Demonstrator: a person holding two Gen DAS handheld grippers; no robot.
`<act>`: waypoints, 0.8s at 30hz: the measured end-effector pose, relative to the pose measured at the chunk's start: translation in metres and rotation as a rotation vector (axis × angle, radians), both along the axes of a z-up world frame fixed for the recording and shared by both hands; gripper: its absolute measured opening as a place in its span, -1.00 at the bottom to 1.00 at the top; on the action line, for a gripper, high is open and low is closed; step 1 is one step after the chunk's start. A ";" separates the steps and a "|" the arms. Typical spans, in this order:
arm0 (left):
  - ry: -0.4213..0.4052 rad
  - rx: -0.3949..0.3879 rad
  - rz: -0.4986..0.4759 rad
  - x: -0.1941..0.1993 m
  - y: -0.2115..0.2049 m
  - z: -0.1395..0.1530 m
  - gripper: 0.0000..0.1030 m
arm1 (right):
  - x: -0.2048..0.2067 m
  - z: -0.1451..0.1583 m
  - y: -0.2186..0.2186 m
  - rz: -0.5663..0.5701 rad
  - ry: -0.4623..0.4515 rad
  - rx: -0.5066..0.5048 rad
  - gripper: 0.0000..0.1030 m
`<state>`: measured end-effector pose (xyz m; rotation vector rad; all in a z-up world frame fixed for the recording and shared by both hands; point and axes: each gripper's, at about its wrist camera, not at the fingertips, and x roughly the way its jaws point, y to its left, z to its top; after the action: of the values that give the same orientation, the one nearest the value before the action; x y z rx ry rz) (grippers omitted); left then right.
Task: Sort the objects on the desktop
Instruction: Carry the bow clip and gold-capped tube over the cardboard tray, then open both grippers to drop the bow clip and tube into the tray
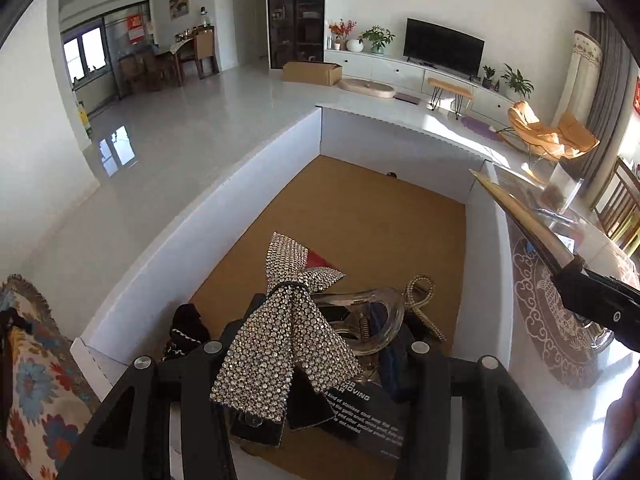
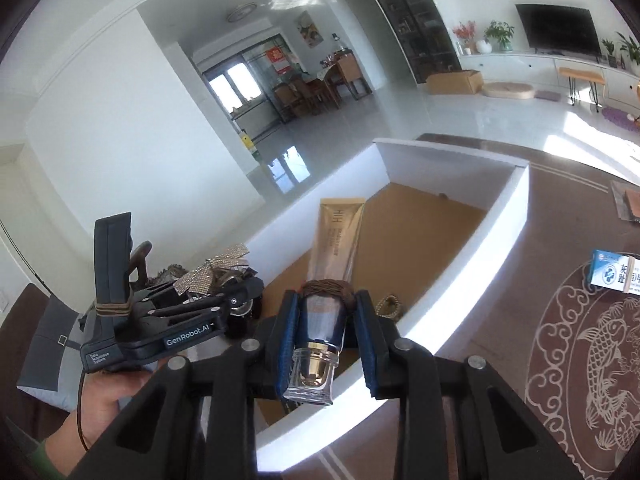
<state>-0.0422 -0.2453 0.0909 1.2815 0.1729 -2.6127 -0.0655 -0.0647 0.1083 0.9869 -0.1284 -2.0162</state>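
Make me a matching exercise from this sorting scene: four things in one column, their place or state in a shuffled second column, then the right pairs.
Things
1. rhinestone bow
2. gold tube
3. blue-and-white carton
4. clear hair claw

Places or states
A. lying on the patterned tabletop, outside the box
B. clamped in the right hand-held gripper, cap toward the camera
C. held in the left hand-held gripper over the white box
D. lying inside the box on its brown floor

Pairs: 1-C, 2-B, 3-A, 4-D
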 end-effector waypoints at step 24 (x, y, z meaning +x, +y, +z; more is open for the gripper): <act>0.211 0.009 -0.302 0.044 0.171 0.034 0.93 | 0.028 -0.090 0.212 -0.315 0.145 0.258 0.76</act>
<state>0.0023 -0.0741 0.1245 1.1070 0.0258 -3.0051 -0.0377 0.1469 0.0180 1.0239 0.0602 -2.4321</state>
